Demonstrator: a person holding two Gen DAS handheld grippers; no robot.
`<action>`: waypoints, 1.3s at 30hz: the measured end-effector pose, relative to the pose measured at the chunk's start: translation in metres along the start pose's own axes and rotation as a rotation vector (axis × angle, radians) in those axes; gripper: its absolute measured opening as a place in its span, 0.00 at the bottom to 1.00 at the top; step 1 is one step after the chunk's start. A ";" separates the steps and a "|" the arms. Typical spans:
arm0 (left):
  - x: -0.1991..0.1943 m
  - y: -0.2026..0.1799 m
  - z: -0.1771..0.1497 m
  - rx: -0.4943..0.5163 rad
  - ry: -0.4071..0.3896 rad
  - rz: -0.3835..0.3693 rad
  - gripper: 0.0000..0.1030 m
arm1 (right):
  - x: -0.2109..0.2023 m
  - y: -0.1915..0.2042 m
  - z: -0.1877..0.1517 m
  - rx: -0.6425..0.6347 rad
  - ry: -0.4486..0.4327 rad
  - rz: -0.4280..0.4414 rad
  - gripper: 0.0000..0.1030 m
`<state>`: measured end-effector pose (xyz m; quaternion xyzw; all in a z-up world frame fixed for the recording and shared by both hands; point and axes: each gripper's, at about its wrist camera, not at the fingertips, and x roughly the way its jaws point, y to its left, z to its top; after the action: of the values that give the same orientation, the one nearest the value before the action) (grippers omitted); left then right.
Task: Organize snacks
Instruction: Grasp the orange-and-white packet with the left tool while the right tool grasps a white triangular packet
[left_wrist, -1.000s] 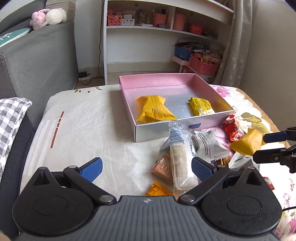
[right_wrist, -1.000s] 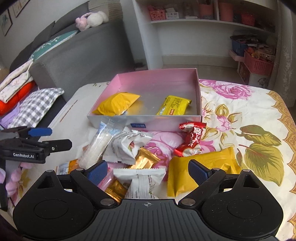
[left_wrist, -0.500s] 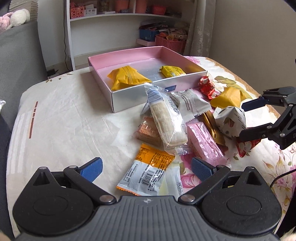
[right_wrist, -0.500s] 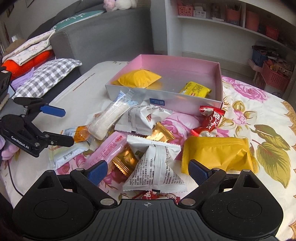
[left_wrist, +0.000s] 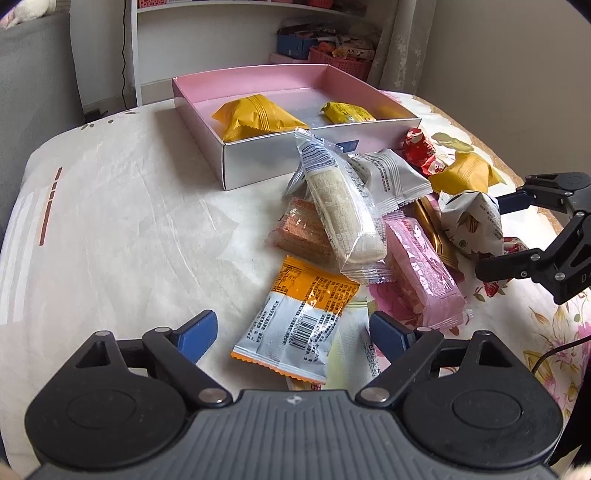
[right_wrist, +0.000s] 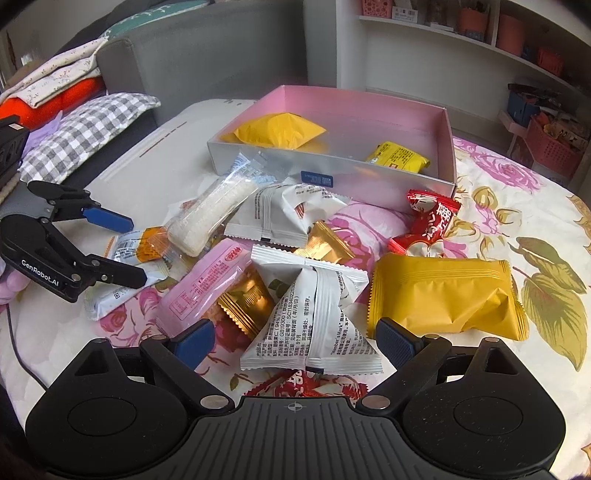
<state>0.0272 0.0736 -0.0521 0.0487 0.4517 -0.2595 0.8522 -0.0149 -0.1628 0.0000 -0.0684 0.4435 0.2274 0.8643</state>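
**Both tongs released over a loose snack pile**

Left wrist view: the left gripper (left_wrist: 291, 334) hangs with its jaws spread and nothing between them, just above an orange-and-white packet (left_wrist: 301, 317). Farther off lie a clear rice-cracker bar (left_wrist: 341, 218), a pink bar (left_wrist: 424, 271) and a white pouch (left_wrist: 388, 179), overlapping. The pink box (left_wrist: 258, 162) stands far, holding two yellow packs. The right gripper (left_wrist: 517, 236) shows at the right, also spread.

Right wrist view: the right gripper (right_wrist: 295, 338) is released, its jaws either side of a white pyramid pouch (right_wrist: 314, 314). A big yellow pack (right_wrist: 443, 299) lies just right, a red candy (right_wrist: 428, 225) beyond it.

These wrappers look light, crinkly and slippery, the contents probably brittle; a pinch across the middle or a crimped seam seems safest, and gentle.

They rest on a soft floral cloth (right_wrist: 535, 229); a grey sofa (right_wrist: 207, 48) stands far left, shelves (right_wrist: 461, 40) far right.
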 end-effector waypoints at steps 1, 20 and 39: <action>0.000 0.000 0.001 -0.004 -0.004 -0.004 0.81 | 0.001 0.000 0.000 -0.003 0.001 -0.001 0.93; -0.004 -0.001 0.004 -0.021 -0.013 -0.038 0.37 | 0.000 -0.003 0.004 0.036 -0.036 -0.018 0.75; -0.024 0.004 0.017 -0.095 -0.047 -0.003 0.35 | -0.014 -0.008 0.016 0.111 -0.055 -0.001 0.33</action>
<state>0.0310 0.0812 -0.0241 0.0016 0.4435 -0.2403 0.8634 -0.0063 -0.1697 0.0207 -0.0141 0.4313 0.2038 0.8788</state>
